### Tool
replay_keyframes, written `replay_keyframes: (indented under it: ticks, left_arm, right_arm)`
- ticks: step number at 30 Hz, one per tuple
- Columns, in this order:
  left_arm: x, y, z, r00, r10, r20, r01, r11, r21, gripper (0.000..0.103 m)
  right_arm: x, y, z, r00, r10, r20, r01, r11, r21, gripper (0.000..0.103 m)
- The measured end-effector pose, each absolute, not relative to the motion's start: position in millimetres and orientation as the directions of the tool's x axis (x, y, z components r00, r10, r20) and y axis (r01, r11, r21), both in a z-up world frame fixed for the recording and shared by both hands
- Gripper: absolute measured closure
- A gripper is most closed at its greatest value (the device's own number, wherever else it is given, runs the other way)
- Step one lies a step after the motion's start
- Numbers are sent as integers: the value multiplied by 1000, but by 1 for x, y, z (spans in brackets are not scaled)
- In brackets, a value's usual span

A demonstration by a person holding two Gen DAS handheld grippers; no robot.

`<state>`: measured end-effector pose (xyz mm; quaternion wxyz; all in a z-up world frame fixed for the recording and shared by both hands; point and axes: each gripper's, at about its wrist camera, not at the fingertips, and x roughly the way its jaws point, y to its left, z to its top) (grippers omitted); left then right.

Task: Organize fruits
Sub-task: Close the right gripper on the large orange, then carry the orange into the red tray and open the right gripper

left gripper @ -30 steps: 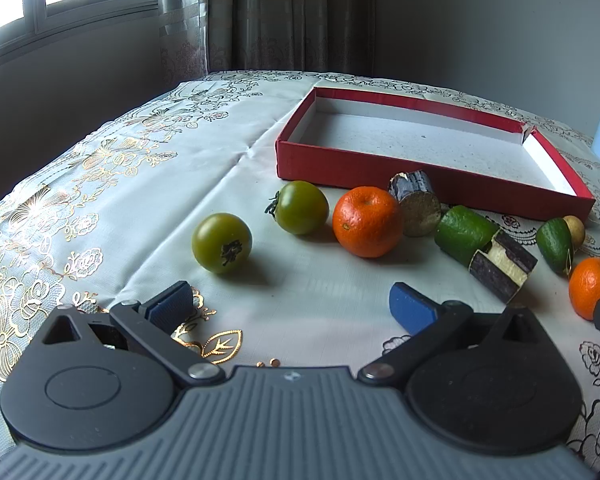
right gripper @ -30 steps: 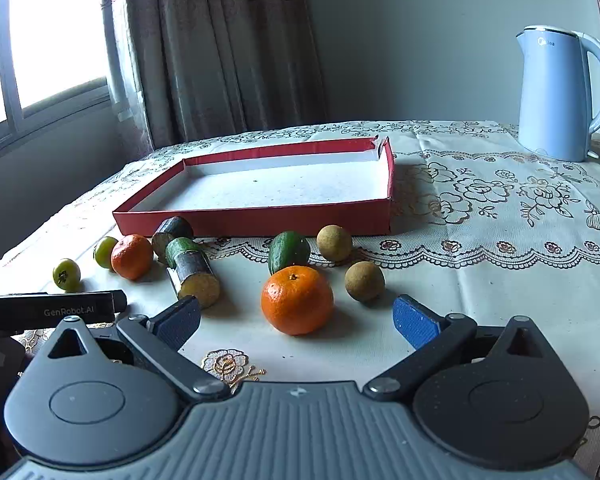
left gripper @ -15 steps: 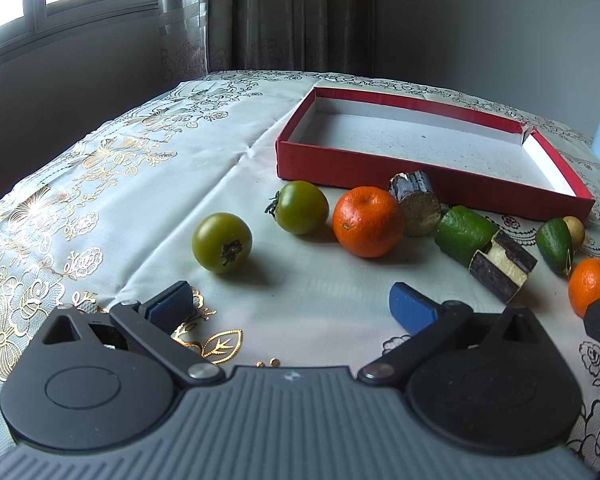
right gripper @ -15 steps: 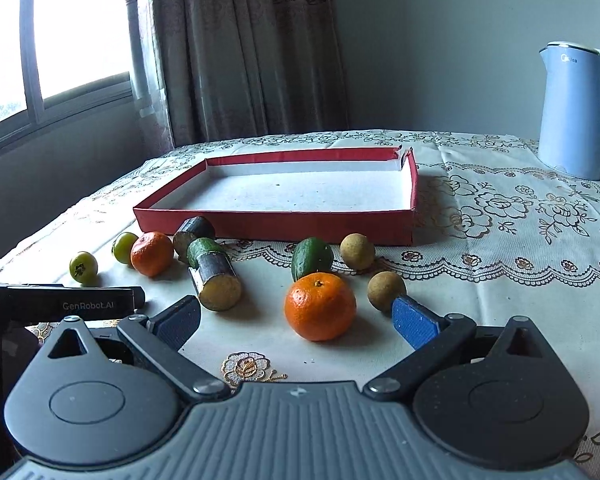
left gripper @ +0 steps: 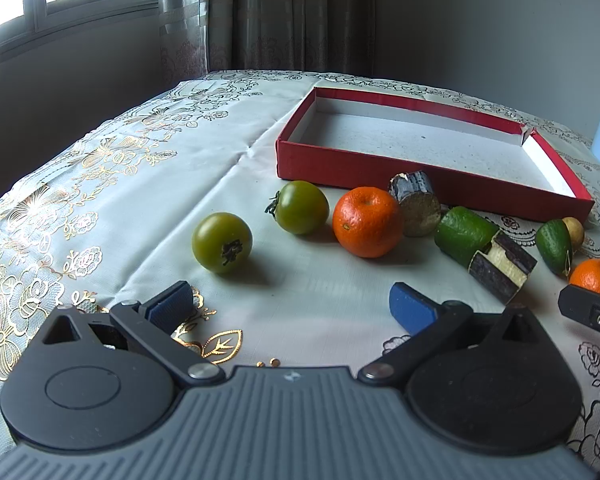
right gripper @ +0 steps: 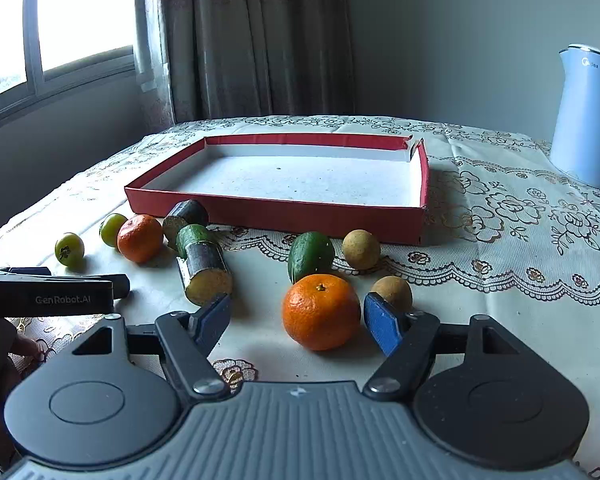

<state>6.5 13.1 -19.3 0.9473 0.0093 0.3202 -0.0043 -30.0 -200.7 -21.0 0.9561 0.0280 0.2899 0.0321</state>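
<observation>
An empty red box (right gripper: pixel 276 210) lies at mid-table, with fruit scattered in front of it. My right gripper (right gripper: pixel 298 312) has its jaws closing around an orange (right gripper: pixel 321 311); the right pad is at the fruit's side and the left pad still stands apart from it. Behind the orange sit a green avocado (right gripper: pixel 311 255) and two brown longans (right gripper: pixel 361 249). My left gripper (left gripper: pixel 290 300) hangs open over bare cloth. Beyond it lie two green tomatoes (left gripper: pixel 222 242), a second orange (left gripper: pixel 367 222) and sugarcane pieces (left gripper: pixel 418 208).
A blue kettle (right gripper: pixel 588 118) stands at the far right of the table. The left gripper's body (right gripper: pixel 48 296) shows at the left edge of the right wrist view. A window and curtains lie behind the table, which is covered by a floral cloth (left gripper: pixel 100 184).
The right gripper has moved forward so the orange now lies between its jaws, and the jaws have narrowed. The left gripper has not moved.
</observation>
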Motion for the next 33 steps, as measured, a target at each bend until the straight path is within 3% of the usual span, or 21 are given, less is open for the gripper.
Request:
replay_keyframes:
  ticks: [4,10,12,22,33]
  left_arm:
    - [6,13,-20,795,-2,-607,14,1000,15,0]
    - [6,14,-19,795,-3,-607,14,1000,14,0]
    - [6,14,-19,795,-3,-607,15,1000,14,0]
    - [6,13,-20,794,-4,-608,14,1000,13,0]
    - [6,13,-20,794,-5,-608,14,1000,10,0]
  right_arm:
    - [-26,-202,-21,831,51,-554,-28,998,49,46]
    - [-21,-206,-23,816,29,-577,-3,999,45,54]
    - [-21,-206,-23,820,14,-572,7,999,36,60]
    - [-32,-203,1,859,84,-505,-51,996,78,61]
    - [25,-210,38,906,14,-423,-15,1000,3,61]
